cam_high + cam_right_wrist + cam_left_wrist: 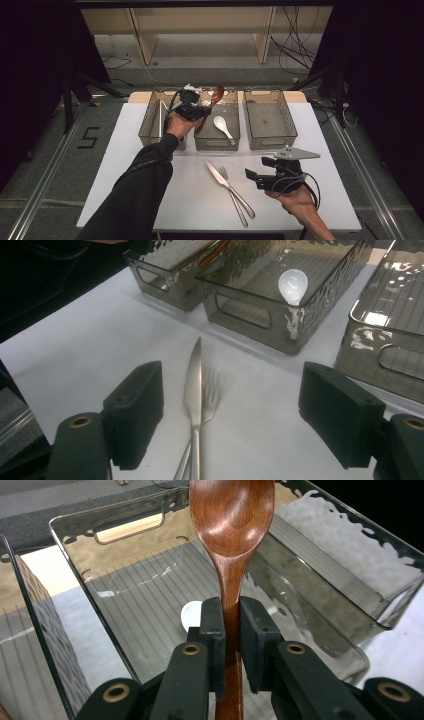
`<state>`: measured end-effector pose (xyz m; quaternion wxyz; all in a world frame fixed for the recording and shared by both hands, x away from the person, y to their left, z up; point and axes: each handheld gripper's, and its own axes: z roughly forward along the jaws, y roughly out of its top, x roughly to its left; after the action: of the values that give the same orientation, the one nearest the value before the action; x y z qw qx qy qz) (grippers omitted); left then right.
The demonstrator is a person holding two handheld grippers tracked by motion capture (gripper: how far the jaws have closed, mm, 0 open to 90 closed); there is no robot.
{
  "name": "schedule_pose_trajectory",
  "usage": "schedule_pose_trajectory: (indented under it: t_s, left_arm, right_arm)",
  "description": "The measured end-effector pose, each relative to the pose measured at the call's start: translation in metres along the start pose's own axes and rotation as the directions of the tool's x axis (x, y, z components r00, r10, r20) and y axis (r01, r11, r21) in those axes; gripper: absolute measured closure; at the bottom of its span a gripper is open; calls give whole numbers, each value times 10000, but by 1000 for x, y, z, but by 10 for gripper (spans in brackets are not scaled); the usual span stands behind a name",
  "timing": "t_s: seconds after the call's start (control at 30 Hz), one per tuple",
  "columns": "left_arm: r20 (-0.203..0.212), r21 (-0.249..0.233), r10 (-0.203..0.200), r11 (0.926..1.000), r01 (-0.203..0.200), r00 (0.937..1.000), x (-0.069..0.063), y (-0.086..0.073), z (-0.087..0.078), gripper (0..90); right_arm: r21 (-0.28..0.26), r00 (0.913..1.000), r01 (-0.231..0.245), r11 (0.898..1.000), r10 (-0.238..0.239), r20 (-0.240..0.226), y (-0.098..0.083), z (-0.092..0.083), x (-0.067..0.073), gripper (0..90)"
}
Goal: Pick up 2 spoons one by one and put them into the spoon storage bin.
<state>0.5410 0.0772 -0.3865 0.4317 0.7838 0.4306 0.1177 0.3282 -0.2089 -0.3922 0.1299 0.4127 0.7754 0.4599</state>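
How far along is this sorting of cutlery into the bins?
About halfway, it seems. Done: a white spoon lies in the middle bin, and thin sticks lie in the left bin. In hand: the left claw grips a wooden spoon over the middle bin. Left: the knife and fork on the table, before the open right claw; the right bin looks empty.
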Motion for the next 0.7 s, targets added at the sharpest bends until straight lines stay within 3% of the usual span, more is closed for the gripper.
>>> schedule_pose_trajectory:
  t_s: [0.2,0.27,0.37,0.47,0.7]
  left_arm:
    - [-118,101,-184,9998,185,9998,0,-2,8,776]
    - [-92,199,-287,9994,288,9995,0,-3,10,664]
    - [66,270,-250,9993,248,9997,0,-3,8,609]
    - [110,406,-169,9990,164,9998,-1,-2,1,529]
    - [373,116,-131,9999,126,9992,-4,-1,-28,409]
  right_arm:
    - [6,10000,1,10000,-1,-29,0,0,0,271]
    - [19,10000,7,10000,-7,-26,0,0,0,271]
    - [0,10000,-5,10000,5,-40,0,0,0,271]
    - [34,10000,5,10000,-5,-38,0,0,0,271]
    - [65,10000,-13,10000,13,-26,0,1,1,271]
